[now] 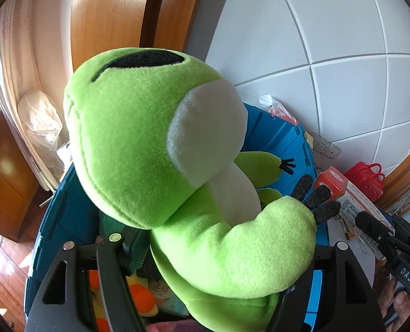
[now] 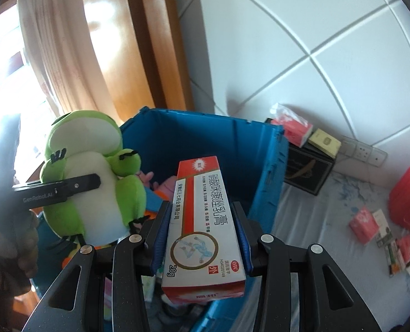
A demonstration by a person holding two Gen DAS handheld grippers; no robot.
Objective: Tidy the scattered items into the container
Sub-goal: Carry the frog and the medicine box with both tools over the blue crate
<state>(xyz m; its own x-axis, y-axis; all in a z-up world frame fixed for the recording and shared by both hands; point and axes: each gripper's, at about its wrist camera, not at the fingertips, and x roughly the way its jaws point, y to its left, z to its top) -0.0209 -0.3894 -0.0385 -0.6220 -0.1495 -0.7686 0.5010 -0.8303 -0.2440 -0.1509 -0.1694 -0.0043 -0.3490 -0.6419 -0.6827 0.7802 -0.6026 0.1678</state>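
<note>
1. Nearest the lens, the right tool is clamped on a red-and-white ointment box, its blue pads pressing the long sides; the box hangs over the near rim of the blue container, not yet inside it.
2. The left tool grips a green frog plush around the body, holding it above the container's open top, where orange and pink toys already lie.
3. Risk: the box is pinched low, with most of its length jutting forward. Released over the rim rather than past it, it may tip outward onto the surface.
4. Risk: the plush is soft and bulky. It could sag or catch the container wall on the way down, and with both tools converging on one opening, they may knock each other.
5. Beyond, scattered items remain on a pale surface, possibly a cloth-covered counter: a red case, small pink packets, and a dark box topped with a tissue pack.
6. Farthest back, white tiled wall, wall sockets, a wooden door frame and a sunlit curtain.
</note>
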